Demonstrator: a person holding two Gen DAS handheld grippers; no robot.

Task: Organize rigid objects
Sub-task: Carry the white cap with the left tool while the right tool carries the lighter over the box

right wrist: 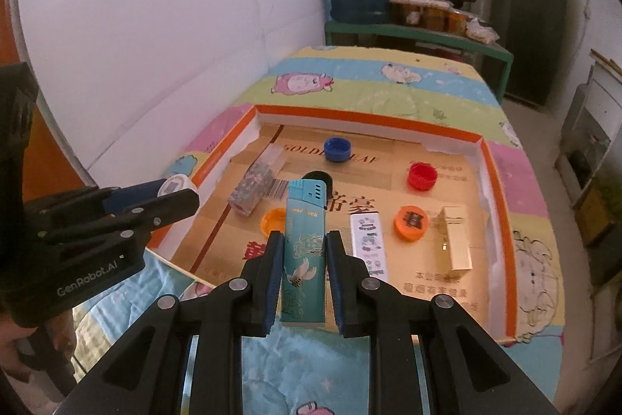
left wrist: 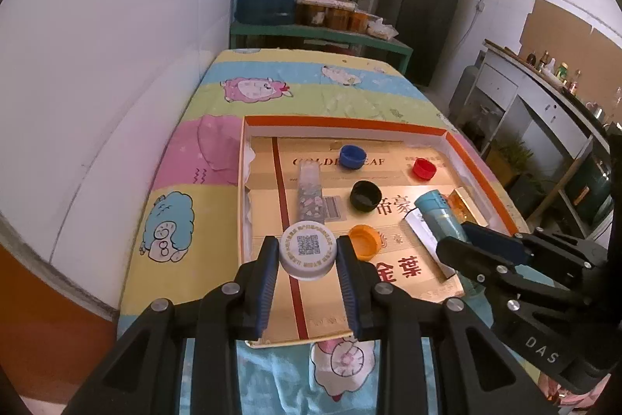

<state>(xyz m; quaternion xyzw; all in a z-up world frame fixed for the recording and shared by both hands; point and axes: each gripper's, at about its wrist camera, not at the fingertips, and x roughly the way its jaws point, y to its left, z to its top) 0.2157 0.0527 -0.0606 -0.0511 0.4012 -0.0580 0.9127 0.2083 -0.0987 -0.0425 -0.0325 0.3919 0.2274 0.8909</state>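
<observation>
Left wrist view first: the left gripper (left wrist: 308, 251) has its blue pads clamped on a white bottle cap (left wrist: 308, 250), jaws only a little apart, just the cap's width. The cap's top has a QR code with a ring of tiny print around it that I can't read. It's held over the near left part of the orange-rimmed box (left wrist: 346, 121), which sits on a cartoon sheep tablecloth (left wrist: 175, 220).

The box floor is lined with gold cigarette-carton card. "GOLDEN LEAF" is printed across it, partly hidden by a blue cap (left wrist: 353, 157), plus big Chinese characters 帝豪 beside a black cap (left wrist: 365, 195) and red 金葉 near the front. A red cap (left wrist: 423, 168) and an open orange cap (left wrist: 364, 240) sit on the card too, along with a floral-patterned lighter (left wrist: 309, 195).

Right wrist view: the right gripper (right wrist: 301, 251) is closed narrow on a teal lighter (right wrist: 304, 259), held upright over the front edge of the box. It has a crane drawing and small gold text that looks like "good luck". Just right of it a white lighter (right wrist: 369, 246) with dark doodles lies flat, then an orange cap with a black label (right wrist: 410, 222), unreadable, and a gold lighter (right wrist: 455, 242). "GenRobot.AI" is printed on the left gripper's body; in the left wrist view the other one reads "DAS".
</observation>
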